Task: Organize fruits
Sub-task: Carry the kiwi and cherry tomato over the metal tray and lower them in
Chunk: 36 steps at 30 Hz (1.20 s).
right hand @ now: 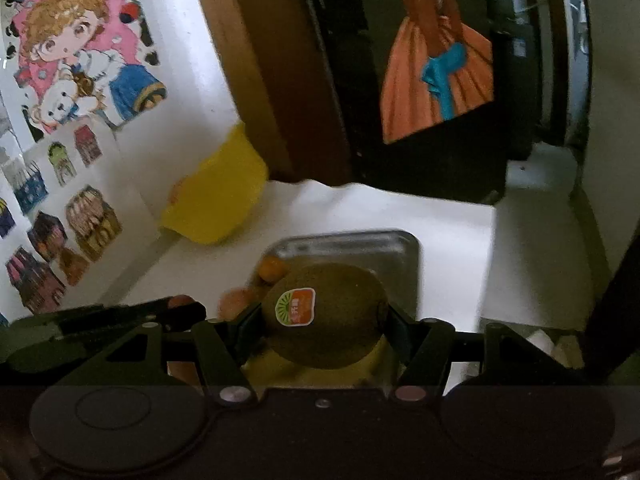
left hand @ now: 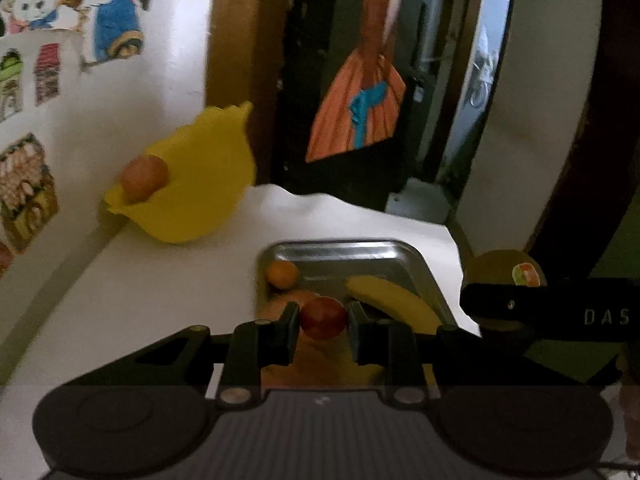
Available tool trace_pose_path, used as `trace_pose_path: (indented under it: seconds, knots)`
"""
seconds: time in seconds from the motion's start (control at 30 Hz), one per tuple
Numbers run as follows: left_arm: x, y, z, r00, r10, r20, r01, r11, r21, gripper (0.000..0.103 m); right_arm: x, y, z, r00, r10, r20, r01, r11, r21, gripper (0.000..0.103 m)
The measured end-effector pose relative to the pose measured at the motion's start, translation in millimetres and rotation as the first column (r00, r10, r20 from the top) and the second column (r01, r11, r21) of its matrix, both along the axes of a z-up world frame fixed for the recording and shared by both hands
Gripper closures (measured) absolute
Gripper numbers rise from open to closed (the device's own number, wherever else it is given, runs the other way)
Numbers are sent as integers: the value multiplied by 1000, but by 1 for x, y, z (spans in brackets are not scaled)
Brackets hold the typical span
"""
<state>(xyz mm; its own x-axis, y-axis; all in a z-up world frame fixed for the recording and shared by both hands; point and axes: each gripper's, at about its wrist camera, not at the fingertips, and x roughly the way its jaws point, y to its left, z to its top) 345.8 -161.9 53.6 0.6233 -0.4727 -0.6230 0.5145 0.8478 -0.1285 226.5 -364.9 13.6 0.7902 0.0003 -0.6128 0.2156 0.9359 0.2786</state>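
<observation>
Left wrist view, nearest first: the left gripper [left hand: 323, 322] has its two black fingers closed on a small round red fruit [left hand: 323, 317], held above the near end of the rectangular steel tray [left hand: 404, 266]. In the right wrist view, the right gripper [right hand: 326, 322] clamps a brown fuzzy kiwi with an orange-green sticker [right hand: 326, 316] over the same tray. A yellow banana [left hand: 394, 300] and a small orange citrus fruit [left hand: 283, 274] lie in the tray. Farther left, against the wall, sits a yellow bowl [left hand: 200, 188] holding one orange-brown fruit [left hand: 144, 178]. Judged from this, both grips should stay firm and carry high enough to clear the bowl's raised rim before lowering and releasing.
</observation>
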Motion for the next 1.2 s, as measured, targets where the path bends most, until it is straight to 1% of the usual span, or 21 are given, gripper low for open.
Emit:
trace_pose_path:
  seconds: [0.2, 0.37, 0.57, 0.7, 0.9, 1.03, 1.1, 1.17, 1.2]
  knots:
    - [-15, -21, -19, 999, -26, -29, 28, 999, 39, 75, -19, -8, -31, 998, -23, -62, 24, 999, 24, 37]
    - [-16, -30, -27, 999, -27, -30, 29, 997, 68, 75, -21, -1, -54, 996, -11, -91, 15, 999, 43, 37]
    - [-16, -39, -33, 999, -24, -30, 27, 995, 96, 75, -17, 10, -71, 995, 17, -95, -18, 1000, -7, 37]
    - [-16, -40, -39, 999, -11, -50, 16, 994, 106, 75, -14, 14, -76, 994, 31, -100, -32, 999, -12, 37]
    - [-20, -40, -41, 999, -8, -49, 13, 995, 104, 75, -14, 18, -79, 996, 37, -86, -41, 998, -44, 37]
    - [-24, -36, -42, 999, 1, -42, 3, 996, 89, 74, -16, 19, -81, 997, 42, -67, -47, 997, -64, 37]
    - [-28, -33, -43, 999, 3, -38, 0, 997, 74, 72, -17, 21, -82, 997, 48, -52, -52, 995, -81, 37]
    - [-32, -31, -45, 999, 2, -33, -1, 999, 50, 66, -20, 22, -84, 998, 53, -31, -56, 994, -94, 36]
    - [-34, -30, -47, 1000, 4, -26, -3, 999, 42, 64, -22, 22, -86, 998, 57, -17, -58, 993, -106, 36]
